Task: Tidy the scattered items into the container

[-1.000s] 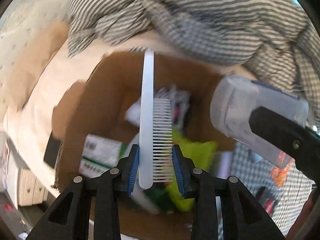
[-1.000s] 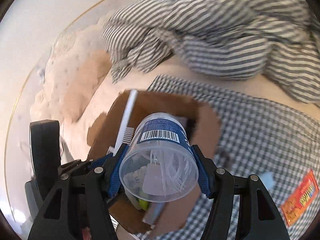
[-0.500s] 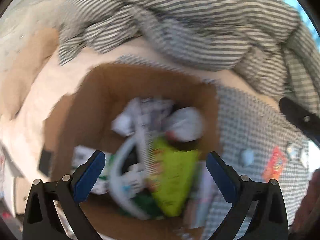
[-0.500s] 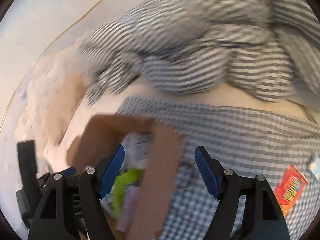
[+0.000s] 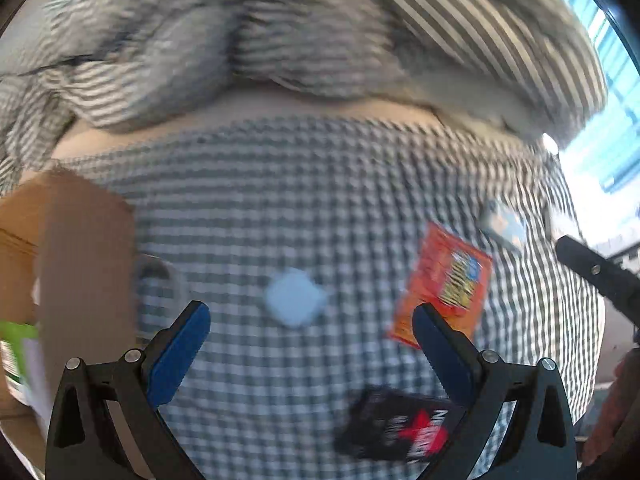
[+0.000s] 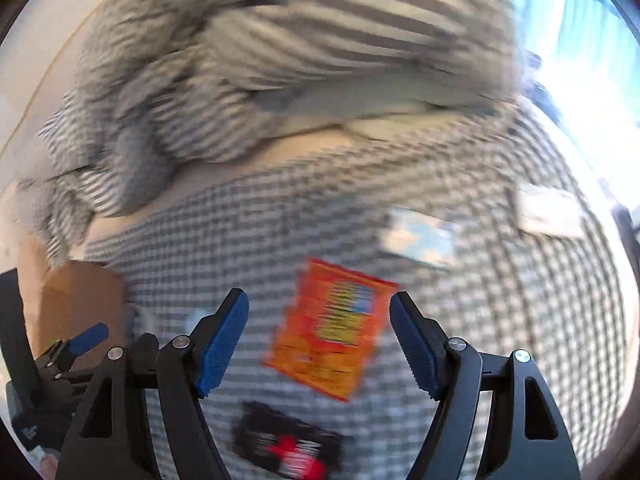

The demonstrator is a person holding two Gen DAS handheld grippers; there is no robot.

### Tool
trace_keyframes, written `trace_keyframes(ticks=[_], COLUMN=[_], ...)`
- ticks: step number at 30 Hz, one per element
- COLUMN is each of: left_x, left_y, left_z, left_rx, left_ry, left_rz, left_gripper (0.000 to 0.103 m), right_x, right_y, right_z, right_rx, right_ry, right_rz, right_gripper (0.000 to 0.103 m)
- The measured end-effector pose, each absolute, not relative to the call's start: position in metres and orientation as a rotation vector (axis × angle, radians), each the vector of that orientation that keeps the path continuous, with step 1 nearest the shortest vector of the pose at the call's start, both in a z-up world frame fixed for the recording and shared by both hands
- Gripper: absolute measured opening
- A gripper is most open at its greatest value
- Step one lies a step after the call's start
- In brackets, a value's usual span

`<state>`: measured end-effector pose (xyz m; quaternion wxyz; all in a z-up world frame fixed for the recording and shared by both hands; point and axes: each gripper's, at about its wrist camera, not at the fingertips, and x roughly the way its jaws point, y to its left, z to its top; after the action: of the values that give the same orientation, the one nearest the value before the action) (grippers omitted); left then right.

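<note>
Grippers, two: left gripper (image 5: 310,330) and right gripper (image 6: 320,338), each with its blue-padded jaws spread wide and holding nothing, both over the checked cloth (image 5: 320,184). Loose items on the cloth, five counted, all blurred: one orange packet (image 6: 334,328) lying between the right gripper's fingers, one black packet with red print (image 5: 400,428) nearest the cameras, one pale blue round piece (image 5: 294,298) between the left gripper's fingers, one light blue packet (image 6: 418,238) and one white packet (image 6: 550,210) farther off. Container, one: cardboard box (image 5: 76,264) at the cloth's left edge, with a green item (image 5: 16,344) showing inside; striped bedding (image 5: 320,28), one heap, beyond the cloth.
</note>
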<state>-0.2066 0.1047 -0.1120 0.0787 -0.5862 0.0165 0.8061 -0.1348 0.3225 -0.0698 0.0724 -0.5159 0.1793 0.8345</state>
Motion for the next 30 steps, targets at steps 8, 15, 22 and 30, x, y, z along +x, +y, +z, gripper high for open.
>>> trace_keyframes(ticks=[8, 15, 22, 30], left_x=[-0.210, -0.216, -0.214, -0.201], left_y=[0.213, 0.247, 0.235, 0.229], left_z=[-0.157, -0.198, -0.223, -0.226], left_rx=[-1.777, -1.835, -1.869, -1.803], left_ry=[0.161, 0.260, 0.187, 0.130], left_rz=[2.333, 2.332, 2.272, 2.304], left_gripper=[0.103, 0.103, 0.103, 0.103], right_x=[-0.118, -0.152, -0.188, -0.213], right_y=[0.442, 0.452, 0.415, 0.393], right_z=[-0.105, -0.122, -0.158, -0.200], right_rx=[-1.538, -1.660, -1.809, -1.896], right_ry=[0.583, 0.482, 0.332, 0.156], right_rz=[2.371, 2.558, 2.716, 2.687], right_gripper=[0.073, 0.073, 0.073, 0.073])
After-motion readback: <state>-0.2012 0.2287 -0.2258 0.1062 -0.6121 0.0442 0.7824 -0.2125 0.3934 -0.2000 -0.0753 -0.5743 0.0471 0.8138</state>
